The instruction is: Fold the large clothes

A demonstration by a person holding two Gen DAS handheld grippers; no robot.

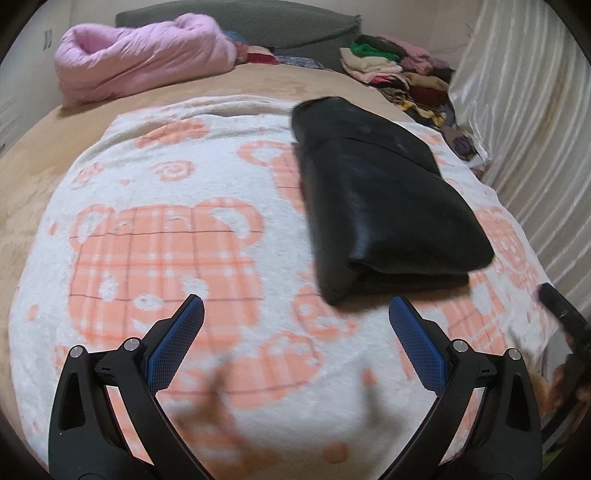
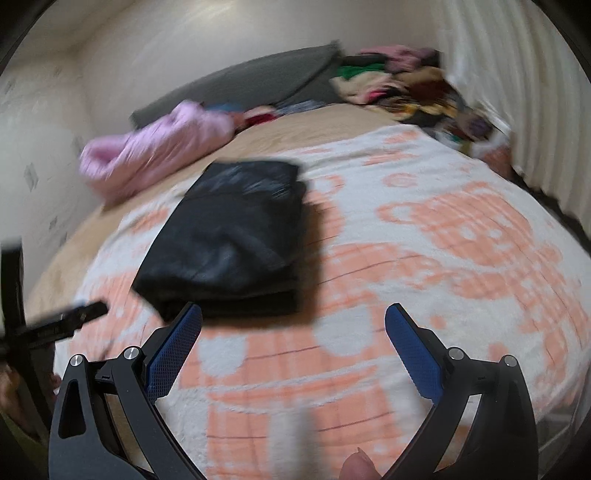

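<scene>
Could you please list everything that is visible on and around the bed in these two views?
folded garment: one, black, lying flat on the blanket, right of centre in the left wrist view
blanket: one, white with orange checked bear pattern, spread over the bed
bed cover: one, tan, showing beyond the blanket
quilt: one, pink, bundled at the far left of the bed
cushion: one, dark grey, along the far wall
pile of clothes: one heap, mixed colours with green, cream and maroon, far right corner
curtain: one, shiny cream, along the right side
left hand-held gripper: one, black with blue pads, open, empty
right hand-held gripper: one, black with blue pads, open, empty
</scene>
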